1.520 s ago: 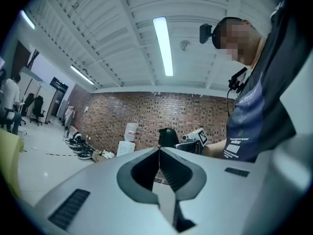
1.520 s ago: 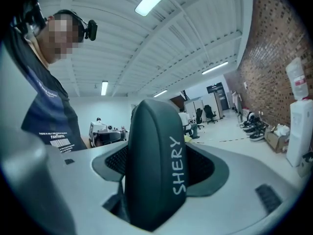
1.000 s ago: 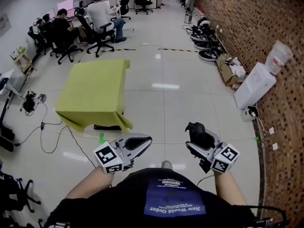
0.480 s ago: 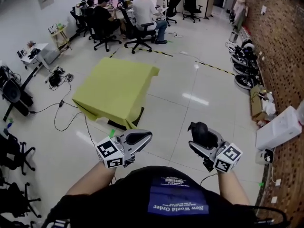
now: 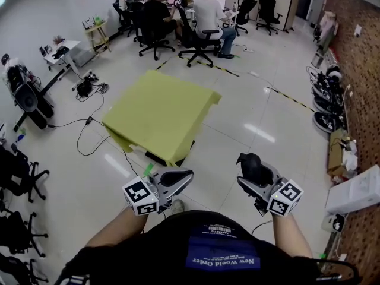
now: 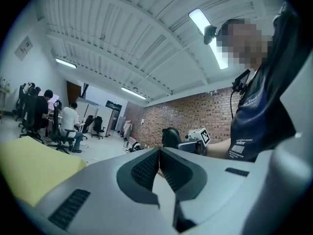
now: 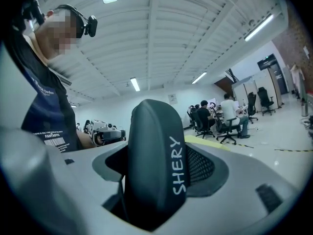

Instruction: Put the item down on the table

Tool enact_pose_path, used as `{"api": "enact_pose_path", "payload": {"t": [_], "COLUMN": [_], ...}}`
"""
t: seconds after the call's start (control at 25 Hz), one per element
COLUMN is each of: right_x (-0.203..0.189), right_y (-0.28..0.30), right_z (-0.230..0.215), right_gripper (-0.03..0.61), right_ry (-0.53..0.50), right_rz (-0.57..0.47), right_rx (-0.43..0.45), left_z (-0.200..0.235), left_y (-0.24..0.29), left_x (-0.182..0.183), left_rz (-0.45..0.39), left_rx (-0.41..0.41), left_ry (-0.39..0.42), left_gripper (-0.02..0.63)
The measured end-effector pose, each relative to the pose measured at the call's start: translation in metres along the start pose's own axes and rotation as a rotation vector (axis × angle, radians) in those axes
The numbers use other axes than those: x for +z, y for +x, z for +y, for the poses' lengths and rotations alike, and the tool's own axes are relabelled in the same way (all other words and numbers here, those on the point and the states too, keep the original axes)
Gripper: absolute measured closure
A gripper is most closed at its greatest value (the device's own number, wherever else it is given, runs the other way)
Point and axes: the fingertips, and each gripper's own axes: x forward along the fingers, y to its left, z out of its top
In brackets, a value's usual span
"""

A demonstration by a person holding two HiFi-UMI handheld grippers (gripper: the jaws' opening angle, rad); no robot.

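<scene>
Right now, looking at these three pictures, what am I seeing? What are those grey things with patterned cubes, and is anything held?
No robot here: a person holds a hand tool, a gripper with two fingers, in each hand. The head view comes from a camera on the person's head, looking down; the other two cameras ride on the grippers. The left gripper has its fingers shut together, nothing between them. The right gripper is clamped on a dark rounded object printed "SHERY"; what it is I cannot tell. Ahead stands a yellow-covered table; I see nothing lying on it. People sit at desks beyond.
</scene>
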Motion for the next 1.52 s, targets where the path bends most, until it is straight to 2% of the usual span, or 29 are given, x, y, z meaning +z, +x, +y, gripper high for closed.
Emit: {"api": "enact_pose_path", "payload": {"t": [0.52, 0.64, 0.8, 1.08, 1.24, 1.32, 1.52], "right_x": [0.049, 0.051, 0.049, 0.062, 0.069, 0.072, 0.073], "right_y": [0.201, 0.236, 0.269, 0.33, 0.375, 0.397, 0.437], "right_z": [-0.042, -0.052, -0.069, -0.14, -0.172, -0.184, -0.205], "right_gripper": [0.253, 0.253, 0.253, 0.253, 0.253, 0.253, 0.253], "right_ry": [-0.019, -0.011, -0.015, 0.001, 0.022, 0.017, 0.024], "right_rz": [0.012, 0.024, 0.057, 0.081, 0.102, 0.11, 0.136], "right_rx": [0.025, 0.053, 0.117, 0.266, 0.394, 0.453, 0.539], "left_z": [0.186, 0.22, 0.25, 0.313, 0.359, 0.376, 0.397], "left_y": [-0.05, -0.056, -0.06, -0.034, -0.028, -0.024, -0.01], "left_x": [0.047, 0.055, 0.056, 0.062, 0.065, 0.067, 0.074], "left_rz": [-0.001, -0.027, -0.024, -0.022, -0.054, -0.058, -0.044], "left_rx": [-0.015, 0.013, 0.077, 0.238, 0.369, 0.42, 0.482], "left_ry": [0.037, 0.016, 0.009, -0.007, -0.102, -0.114, -0.104], "left_gripper": [0.609, 0.609, 0.609, 0.609, 0.609, 0.609, 0.609]}}
